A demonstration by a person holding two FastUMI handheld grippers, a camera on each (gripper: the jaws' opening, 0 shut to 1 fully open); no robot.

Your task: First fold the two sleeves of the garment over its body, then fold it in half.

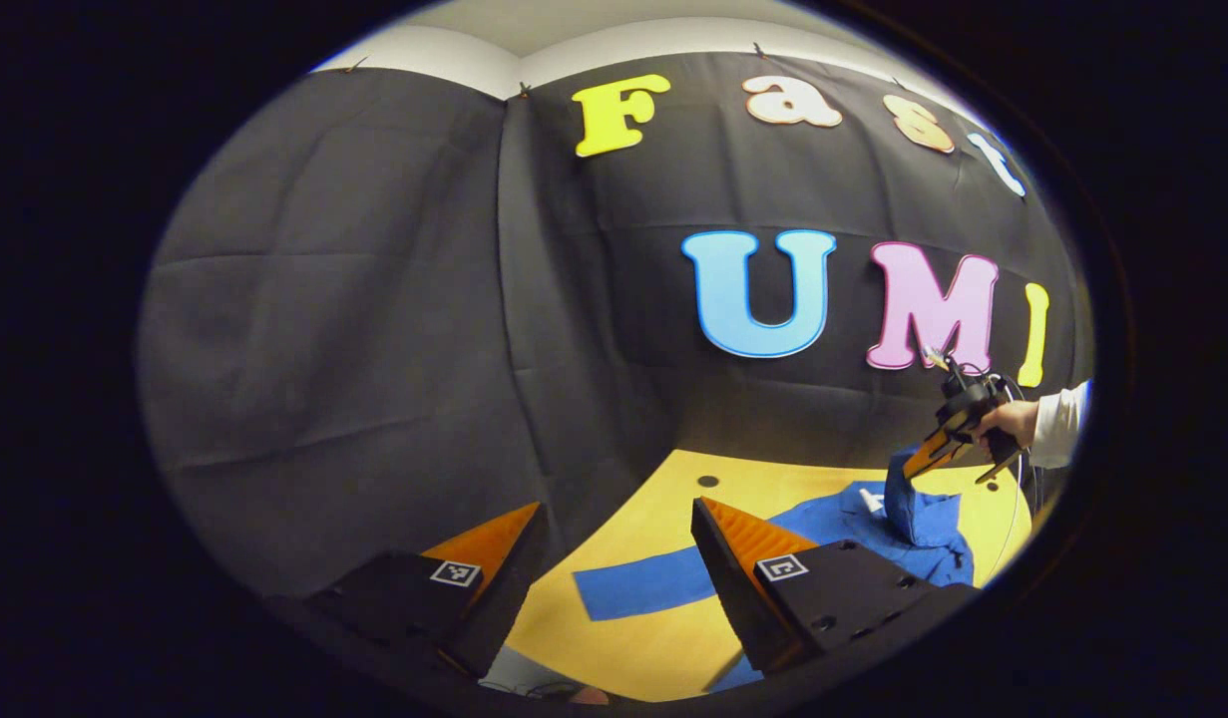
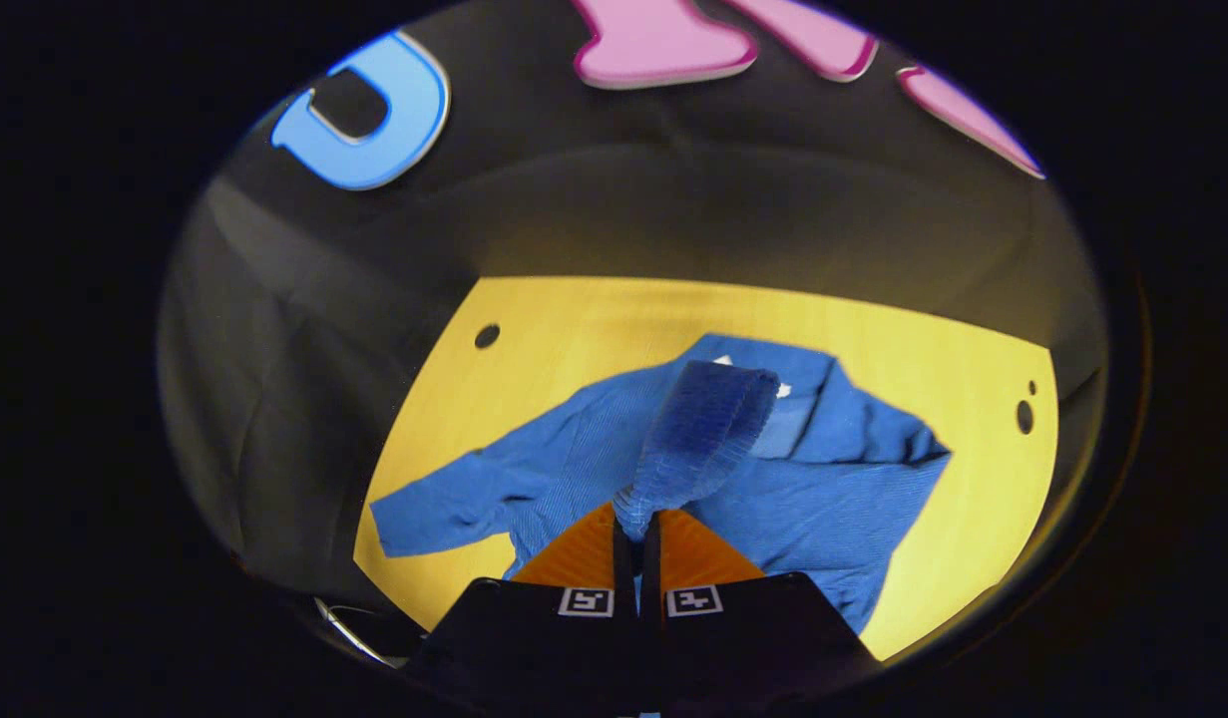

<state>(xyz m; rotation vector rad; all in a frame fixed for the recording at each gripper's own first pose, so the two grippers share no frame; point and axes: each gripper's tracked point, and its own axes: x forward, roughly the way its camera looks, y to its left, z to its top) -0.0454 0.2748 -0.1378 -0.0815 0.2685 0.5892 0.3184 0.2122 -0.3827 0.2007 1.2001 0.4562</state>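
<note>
Yellow surface (image 2: pixel 574 329): blue garment (image 2: pixel 823 479) spread mid-surface. Right gripper (image 2: pixel 636 529) jaws clamp lifted sleeve (image 2: pixel 698 439); left gripper (image 1: pixel 614 558) jaws open, empty. Advice: lay sleeve flat across body, release late.

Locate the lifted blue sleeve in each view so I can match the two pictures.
Left gripper view: the ribbed blue fabric sleeve hangs far right, lifted off the table, pinched by the right tool.
Right gripper view: the sleeve rises at centre from the right tool, whose fingers are closed on its end.
Shared landmark: the yellow wooden table with a dark round hole near its far edge.
</note>
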